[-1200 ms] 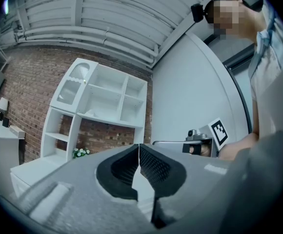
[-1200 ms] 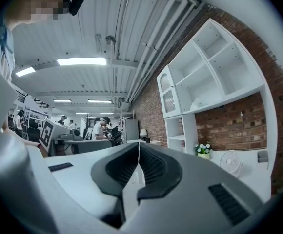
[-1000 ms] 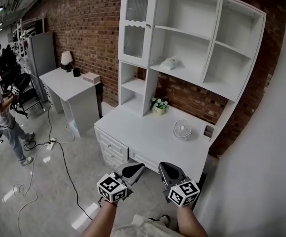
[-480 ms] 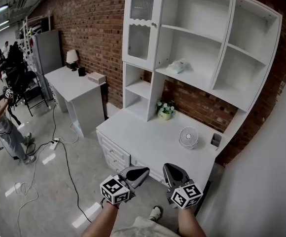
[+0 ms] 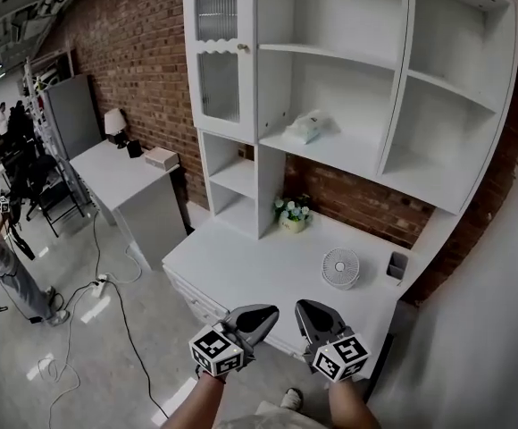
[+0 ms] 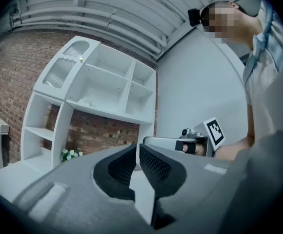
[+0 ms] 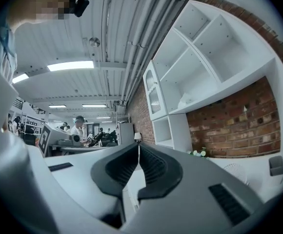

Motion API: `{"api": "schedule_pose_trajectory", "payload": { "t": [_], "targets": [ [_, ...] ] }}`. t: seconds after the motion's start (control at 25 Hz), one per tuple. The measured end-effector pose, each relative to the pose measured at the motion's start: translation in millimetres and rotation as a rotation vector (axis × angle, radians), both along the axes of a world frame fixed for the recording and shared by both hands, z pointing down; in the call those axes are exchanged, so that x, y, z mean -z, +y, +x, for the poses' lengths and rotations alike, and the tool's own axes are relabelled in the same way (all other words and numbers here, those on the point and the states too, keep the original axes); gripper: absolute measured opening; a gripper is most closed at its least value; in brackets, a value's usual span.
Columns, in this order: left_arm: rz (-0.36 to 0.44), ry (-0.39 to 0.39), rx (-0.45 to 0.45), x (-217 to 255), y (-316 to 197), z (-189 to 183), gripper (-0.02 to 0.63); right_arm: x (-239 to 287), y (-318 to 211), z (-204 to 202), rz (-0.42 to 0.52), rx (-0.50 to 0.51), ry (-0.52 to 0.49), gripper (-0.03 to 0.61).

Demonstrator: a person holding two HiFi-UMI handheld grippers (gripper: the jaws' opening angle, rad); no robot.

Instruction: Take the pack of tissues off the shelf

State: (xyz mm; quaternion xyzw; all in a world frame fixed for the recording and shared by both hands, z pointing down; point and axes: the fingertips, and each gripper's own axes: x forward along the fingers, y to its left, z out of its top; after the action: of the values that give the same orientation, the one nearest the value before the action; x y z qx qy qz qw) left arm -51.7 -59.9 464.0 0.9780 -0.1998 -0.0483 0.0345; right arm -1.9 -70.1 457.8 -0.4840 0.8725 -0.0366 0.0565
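The pale pack of tissues (image 5: 306, 126) lies on the middle shelf of the white hutch (image 5: 366, 155), above the desk top (image 5: 268, 266). Both grippers hang low in the head view, well short of the desk's near edge. My left gripper (image 5: 265, 312) is shut with nothing between its jaws, and so is my right gripper (image 5: 306, 308). The tissue pack is a small white lump in the left gripper view (image 6: 85, 101) and in the right gripper view (image 7: 186, 101), far beyond the jaws.
On the desk stand a small white fan (image 5: 340, 267), a pot of flowers (image 5: 291, 213) and a dark cup (image 5: 396, 265). A second white desk (image 5: 125, 168) with a lamp stands at left. Cables (image 5: 107, 284) trail over the floor. People stand far left.
The view has come nearer to the hutch and tilted up, so the shelf and tissue pack look larger. Both grippers stay low and shut, shifted slightly right.
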Motion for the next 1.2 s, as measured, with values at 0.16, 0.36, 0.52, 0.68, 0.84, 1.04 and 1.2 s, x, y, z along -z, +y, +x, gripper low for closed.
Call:
{"api": "schedule_pose_trajectory", "payload": {
  "t": [0.16, 0.36, 0.52, 0.68, 0.84, 1.04, 1.2],
  "targets": [
    [0.007, 0.007, -0.011, 8.7, -26.6, 26.0, 0.009, 9.2, -24.5, 24.7, 0.01, -0.011, 0.003, 0.017],
    [0.027, 0.008, -0.023, 19.0, -50.7, 60.0, 0.011, 17.6, -43.2, 57.1, 0.024, -0.027, 0.003, 0.017],
    [0.046, 0.018, -0.035, 28.7, -66.4, 85.3, 0.011, 25.0, -55.0, 79.3, 0.038, -0.032, 0.002, 0.017],
    [0.067, 0.023, -0.037, 33.5, -77.5, 105.8, 0.011, 30.0, -65.5, 97.2, 0.051, -0.03, 0.003, 0.017],
    [0.082, 0.036, -0.027, 39.1, -85.0, 117.6, 0.012, 36.0, -71.0, 108.9, 0.059, -0.018, -0.002, 0.017],
    [0.074, 0.034, -0.028, 39.4, -90.7, 121.5, 0.023, 36.4, -79.7, 112.8, 0.049, -0.002, -0.014, 0.018],
    [0.06, 0.036, -0.03, 39.3, -99.5, 120.6, 0.043, 36.0, -86.8, 111.9, 0.036, -0.006, -0.016, 0.018]
  ]
}}
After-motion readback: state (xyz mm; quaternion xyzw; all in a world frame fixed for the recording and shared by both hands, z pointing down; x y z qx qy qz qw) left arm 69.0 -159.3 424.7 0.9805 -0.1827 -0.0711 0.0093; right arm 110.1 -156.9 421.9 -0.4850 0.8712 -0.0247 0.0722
